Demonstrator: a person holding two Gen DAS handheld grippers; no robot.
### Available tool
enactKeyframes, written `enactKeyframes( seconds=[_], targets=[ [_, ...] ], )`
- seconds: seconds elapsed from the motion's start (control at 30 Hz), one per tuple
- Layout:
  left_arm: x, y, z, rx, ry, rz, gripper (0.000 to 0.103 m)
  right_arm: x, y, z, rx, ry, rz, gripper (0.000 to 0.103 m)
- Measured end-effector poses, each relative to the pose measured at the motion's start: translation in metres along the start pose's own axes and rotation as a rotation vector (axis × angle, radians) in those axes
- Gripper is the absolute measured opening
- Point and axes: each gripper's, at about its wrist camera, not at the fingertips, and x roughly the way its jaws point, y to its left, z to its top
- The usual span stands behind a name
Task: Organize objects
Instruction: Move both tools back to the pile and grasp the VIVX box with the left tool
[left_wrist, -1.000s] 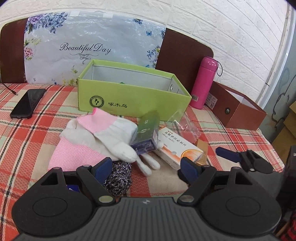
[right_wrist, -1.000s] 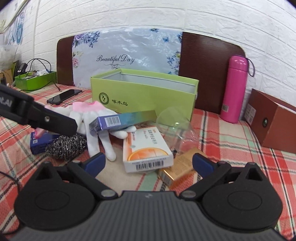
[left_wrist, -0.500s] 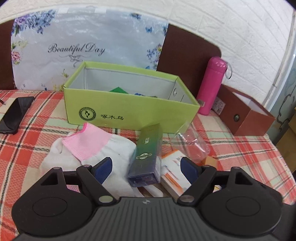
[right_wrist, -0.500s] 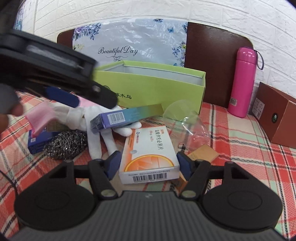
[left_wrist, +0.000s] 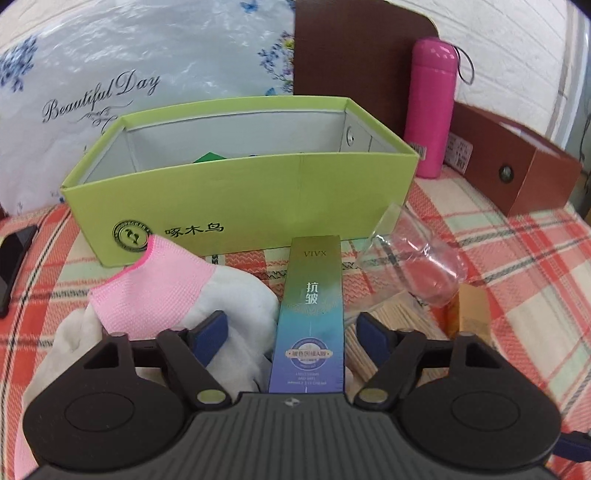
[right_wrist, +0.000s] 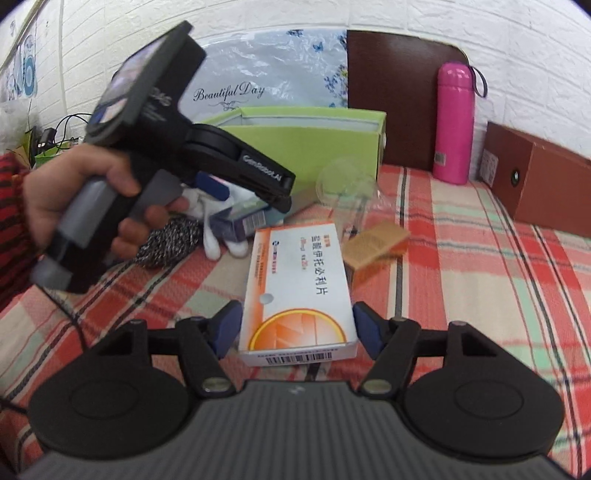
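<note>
My left gripper (left_wrist: 295, 332) is open, its fingers on either side of a long green-to-blue cream box (left_wrist: 312, 314) that lies on a white and pink glove (left_wrist: 159, 291). Neither finger touches the box. Beyond stands the open green box (left_wrist: 236, 199). My right gripper (right_wrist: 297, 328) is open around the near end of a white and orange medicine box (right_wrist: 299, 288) on the plaid cloth. The right wrist view also shows the left gripper (right_wrist: 240, 173) held in a hand over the cream box (right_wrist: 251, 221).
A clear plastic cup (left_wrist: 417, 266) and a small gold box (right_wrist: 376, 240) lie to the right. A steel scourer (right_wrist: 170, 240) lies by the glove. A pink flask (right_wrist: 454, 122) and a brown box (right_wrist: 535, 177) stand at the back right. A phone (left_wrist: 14, 254) lies left.
Both grippers have moved forward and down. The left one has come over the cream box and the right one has closed in around the medicine box. Nothing has been gripped.
</note>
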Motion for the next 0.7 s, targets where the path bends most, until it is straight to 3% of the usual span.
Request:
enactKeyframes(
  seconds=[0.07,0.13,0.43,0.63,0.7],
  targets=[
    [-0.002,-0.004,-0.003,0.039,0.009,-0.023,0.049,-0.003,-0.001,-0.005,0.005,0.012,-0.011,0.066],
    [-0.006,-0.002,-0.007,0.025,0.033,-0.06,0.044,-0.005,-0.002,-0.009,0.016,0.025,-0.014,0.066],
    [-0.069,-0.008,-0.056,0.038,0.076,-0.196,0.041,-0.022,-0.003,-0.018,0.012,0.057,-0.008,0.065],
    [-0.108,-0.006,-0.113,0.005,0.136,-0.204,0.041,-0.043,-0.003,-0.033,0.023,0.119,0.042,0.066],
    [-0.115,-0.002,-0.121,-0.036,0.128,-0.186,0.048,-0.045,-0.001,-0.033,0.011,0.136,0.037,0.068]
  ],
)
